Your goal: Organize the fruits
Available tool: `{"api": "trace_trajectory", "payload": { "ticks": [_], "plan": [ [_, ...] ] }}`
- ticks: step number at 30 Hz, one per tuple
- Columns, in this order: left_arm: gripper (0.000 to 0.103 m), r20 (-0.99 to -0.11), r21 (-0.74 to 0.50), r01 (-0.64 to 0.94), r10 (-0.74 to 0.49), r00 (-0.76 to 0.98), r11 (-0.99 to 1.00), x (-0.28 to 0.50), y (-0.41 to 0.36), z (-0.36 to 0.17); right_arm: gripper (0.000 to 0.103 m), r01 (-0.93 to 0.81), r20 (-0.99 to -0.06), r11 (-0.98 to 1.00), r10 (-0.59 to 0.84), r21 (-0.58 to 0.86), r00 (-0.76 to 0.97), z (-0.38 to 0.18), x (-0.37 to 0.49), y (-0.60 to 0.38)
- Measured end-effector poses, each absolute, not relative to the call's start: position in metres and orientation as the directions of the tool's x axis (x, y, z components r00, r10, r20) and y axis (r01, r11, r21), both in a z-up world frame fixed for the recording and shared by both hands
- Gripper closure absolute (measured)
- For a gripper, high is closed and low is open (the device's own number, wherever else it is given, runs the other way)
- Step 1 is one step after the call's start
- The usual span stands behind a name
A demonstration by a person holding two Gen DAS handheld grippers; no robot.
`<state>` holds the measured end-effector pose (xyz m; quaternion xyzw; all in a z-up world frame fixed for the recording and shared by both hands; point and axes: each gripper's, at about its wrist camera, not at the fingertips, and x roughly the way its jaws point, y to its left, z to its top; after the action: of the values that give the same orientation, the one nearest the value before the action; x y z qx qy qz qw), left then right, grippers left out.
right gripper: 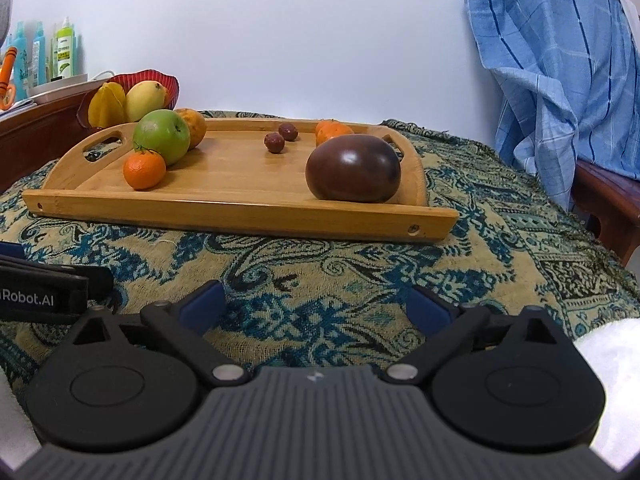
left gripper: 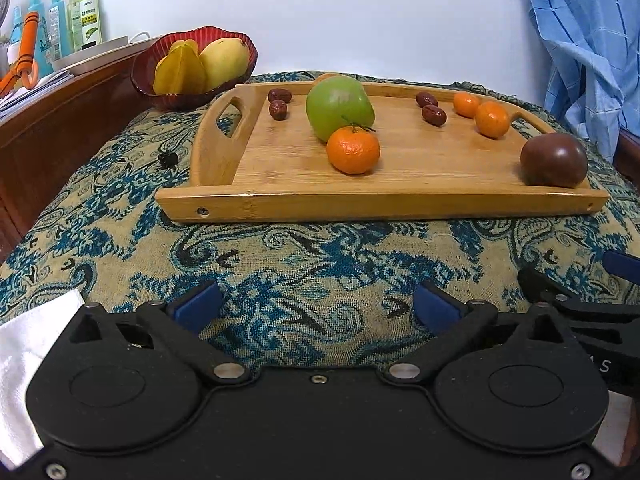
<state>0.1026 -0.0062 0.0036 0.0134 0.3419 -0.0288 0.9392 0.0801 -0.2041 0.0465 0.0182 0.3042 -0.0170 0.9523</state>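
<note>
A flat bamboo tray with cut-out handles sits on a table under a tan cloth with blue swirls, near the back edge; the fruit lies on it. A big green apple stands at the middle of the tray's back edge; a small orange tangerine with a green stem touches its front side; behind the apple, in the right wrist view, a yellow-orange round fruit peeks out. Two small dark red dates lie near the tray's back left corner; two more dark red dates lie toward the back right; just beside those, two little orange tangerines sit close together. A large round dark brown fruit rests at the tray's front right corner, against the front rim.

Off the tray, by its back left corner, a red ribbed glass bowl holds a yellow star fruit and a yellow mango.

The left gripper hangs over the cloth near the table's front edge; its blue fingers are spread wide with nothing between them. The right gripper is just beside it, fingers spread wide too, holding nothing; both are well apart from the tray.
</note>
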Motion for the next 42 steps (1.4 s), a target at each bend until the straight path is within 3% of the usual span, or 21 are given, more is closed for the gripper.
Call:
{"api": "trace_trajectory", "payload": {
  "ticks": [42],
  "plan": [
    [0.0,-0.636,0.013,0.041,-0.023,0.771,0.999,0.1011,-0.007,0.0019,0.0,0.041,-0.582,0.999,-0.018,0.026,0.813,0.0463,0.0805,-0.2036]
  ]
}}
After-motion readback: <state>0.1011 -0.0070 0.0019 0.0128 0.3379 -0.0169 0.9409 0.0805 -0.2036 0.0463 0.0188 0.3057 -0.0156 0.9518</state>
